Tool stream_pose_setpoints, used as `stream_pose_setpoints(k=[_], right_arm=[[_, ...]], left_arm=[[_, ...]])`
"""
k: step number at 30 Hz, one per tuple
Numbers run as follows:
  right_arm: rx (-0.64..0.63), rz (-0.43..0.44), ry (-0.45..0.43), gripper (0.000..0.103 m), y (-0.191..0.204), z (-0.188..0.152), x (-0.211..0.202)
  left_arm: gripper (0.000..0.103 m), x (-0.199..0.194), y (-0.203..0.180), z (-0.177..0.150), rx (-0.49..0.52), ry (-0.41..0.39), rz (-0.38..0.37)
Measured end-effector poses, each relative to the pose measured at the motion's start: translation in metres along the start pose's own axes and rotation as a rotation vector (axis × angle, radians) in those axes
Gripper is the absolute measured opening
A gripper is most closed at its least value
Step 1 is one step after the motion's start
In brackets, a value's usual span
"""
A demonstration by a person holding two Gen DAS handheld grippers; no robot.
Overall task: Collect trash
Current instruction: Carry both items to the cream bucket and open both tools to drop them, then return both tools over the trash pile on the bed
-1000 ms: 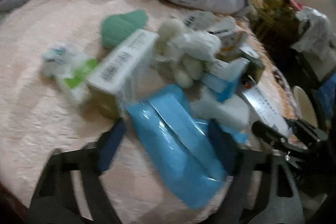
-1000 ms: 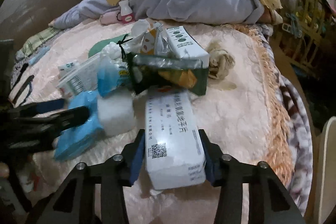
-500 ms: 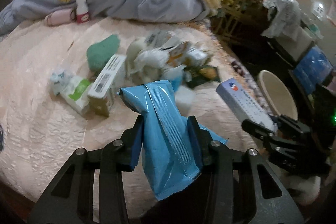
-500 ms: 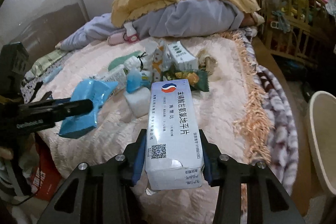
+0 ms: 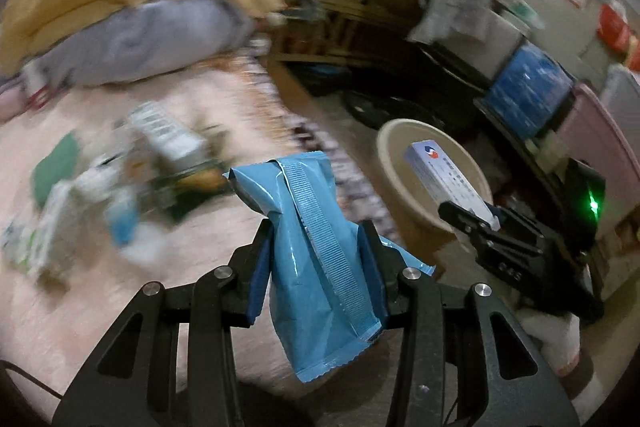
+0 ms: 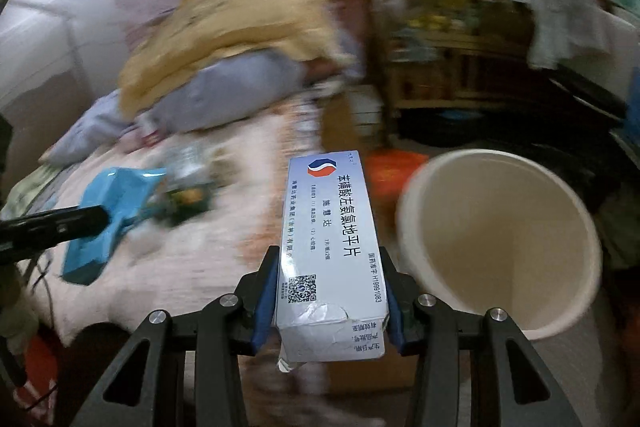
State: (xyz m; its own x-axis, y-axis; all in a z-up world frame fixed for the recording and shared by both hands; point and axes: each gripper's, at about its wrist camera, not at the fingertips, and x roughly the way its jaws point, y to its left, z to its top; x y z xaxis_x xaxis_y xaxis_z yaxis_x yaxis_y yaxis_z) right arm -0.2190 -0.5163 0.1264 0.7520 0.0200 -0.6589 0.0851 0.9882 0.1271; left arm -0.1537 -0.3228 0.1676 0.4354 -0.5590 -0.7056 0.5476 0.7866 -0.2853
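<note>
Pale pink bedding (image 5: 132, 307) covers the bed, and the remaining litter (image 5: 160, 163) is seen heaped on it at the left, blurred, with yellow and grey quilts (image 6: 224, 59) piled behind. Further right, a blue wrapper (image 5: 316, 239) is pinched between the pads of the left gripper (image 5: 318, 267), whose jaws have just been closing onto it. Beyond it, a white medicine box (image 6: 330, 251) is clamped lengthwise in the right gripper (image 6: 328, 303), its near flap torn. At the far right, off the bed's edge, a cream bucket (image 6: 500, 247) stands open and apparently empty.

The step in hand is judged to be carriage to the bucket. It would be done well if each piece were brought squarely over the mouth before the fingers are spread, the box first since it is nearer. The limp wrapper may cling to a pad, so a clean release should be checked. The two grippers could crowd one another over the rim, and the fringed bed edge (image 5: 320, 131) lies just beside it.
</note>
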Motion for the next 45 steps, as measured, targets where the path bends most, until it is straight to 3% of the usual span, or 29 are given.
stream_pose_setpoints(k=[7,15,18,20,28,38,45], right_arm=[[0.095,-0.127,0.007,0.044,-0.078,0.005,0.0],[0.197,-0.212,0.0,0.044,-0.139,0.01,0.01],[0.243,-0.221,-0.001,0.056,-0.154,0.009,0.018],[0.277,-0.221,-0.014,0.075,-0.158,0.005,0.017],[0.279,-0.203,0.004,0.075,-0.144,0.001,0.019],[0.167,-0.158,0.005,0.075,-0.082,0.001,0.017],[0.116,-0.109,0.001,0.075,-0.041,0.006,0.019]], left_arm=[[0.042,0.064,-0.065,0.037,0.06,0.054,-0.08],[0.051,0.14,-0.113,0.067,0.096,0.068,-0.076],[0.057,0.159,-0.108,0.068,0.037,0.09,-0.114],[0.058,0.164,-0.101,0.069,-0.009,0.104,-0.146],[0.062,0.143,-0.078,0.061,-0.027,0.097,-0.106],[0.062,0.088,-0.042,0.038,0.034,-0.018,0.103],[0.062,0.059,-0.01,0.021,0.017,-0.07,0.184]])
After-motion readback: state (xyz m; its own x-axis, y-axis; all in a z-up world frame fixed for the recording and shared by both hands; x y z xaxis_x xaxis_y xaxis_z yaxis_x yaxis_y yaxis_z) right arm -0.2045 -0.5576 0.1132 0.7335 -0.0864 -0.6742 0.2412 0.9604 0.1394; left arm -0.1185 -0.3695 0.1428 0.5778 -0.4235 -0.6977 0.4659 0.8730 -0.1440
